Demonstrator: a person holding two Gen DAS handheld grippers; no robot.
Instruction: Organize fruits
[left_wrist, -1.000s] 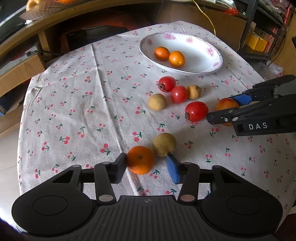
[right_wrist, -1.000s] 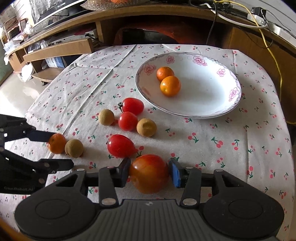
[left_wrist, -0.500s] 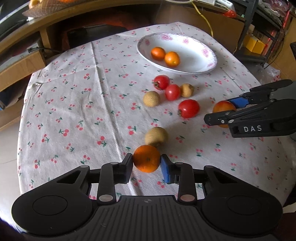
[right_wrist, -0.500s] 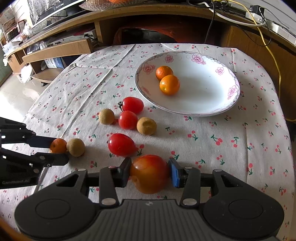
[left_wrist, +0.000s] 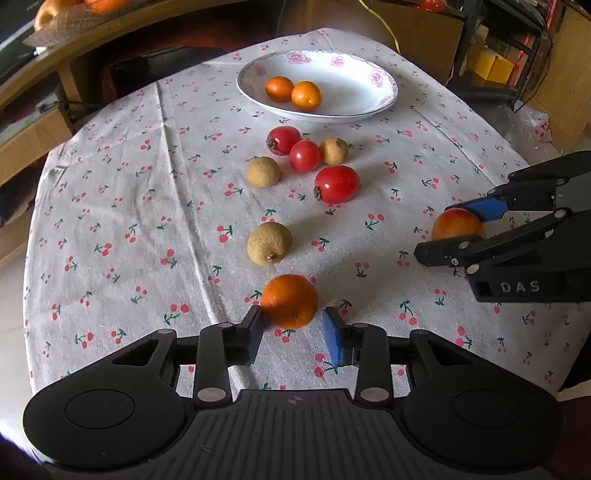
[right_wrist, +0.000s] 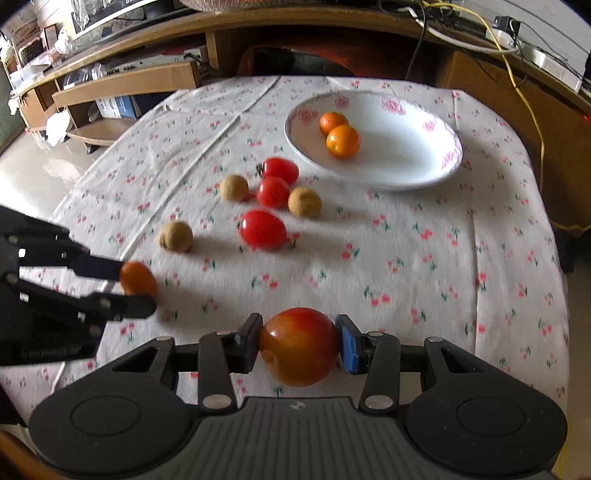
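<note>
A small orange (left_wrist: 289, 301) lies on the cherry-print cloth between the fingertips of my left gripper (left_wrist: 293, 334). Its jaws are opening, and a gap shows beside the blue pad (left_wrist: 332, 339). My right gripper (right_wrist: 299, 343) is shut on a red-and-yellow apple-like fruit (right_wrist: 299, 345), which the left wrist view shows at the right (left_wrist: 456, 223). The white flowered plate (left_wrist: 351, 88) at the back holds two small oranges (left_wrist: 291, 92). Three red tomatoes (left_wrist: 337, 184) and three brown longans (left_wrist: 269, 243) lie loose in front of it.
The round table's cloth (left_wrist: 110, 221) drops away at the left and near edges. A wooden shelf unit (right_wrist: 129, 81) curves behind the table. A yellow cable (right_wrist: 532, 110) hangs at the back right. A dark chair back (left_wrist: 162, 66) stands beyond the far edge.
My left gripper closed around the small orange, drew it away from the nearest longan, then loosened. My right gripper moved off sideways with the apple-like fruit held.
</note>
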